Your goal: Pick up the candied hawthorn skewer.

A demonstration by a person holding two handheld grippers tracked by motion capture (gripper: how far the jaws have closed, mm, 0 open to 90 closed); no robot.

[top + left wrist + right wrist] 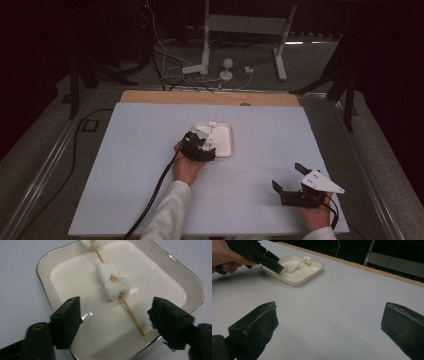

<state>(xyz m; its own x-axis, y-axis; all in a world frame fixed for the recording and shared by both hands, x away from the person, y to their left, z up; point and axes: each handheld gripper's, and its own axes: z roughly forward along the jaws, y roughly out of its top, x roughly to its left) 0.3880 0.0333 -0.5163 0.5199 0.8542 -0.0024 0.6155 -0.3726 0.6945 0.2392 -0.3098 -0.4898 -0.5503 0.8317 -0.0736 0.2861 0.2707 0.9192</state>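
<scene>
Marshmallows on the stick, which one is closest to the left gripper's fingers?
The marshmallow lowest on the stick, touching a second marshmallow above it. The third marshmallow sits apart at the dish's far edge.

Person wore pale grey long sleeves (167, 212); a second cuff (320, 233) showed at the bottom edge. Left gripper (199, 146) was a black blocky plastic body with a thick black cable (152, 195) trailing from it. Its jaws were matte black blocks, one with a brass-coloured screw hole (38, 327). Right gripper (289, 181) was black too, topped by a grey three-cornered plate (322, 181) with small dark holes; its pads (254, 327) looked worn, edges rough.
</scene>
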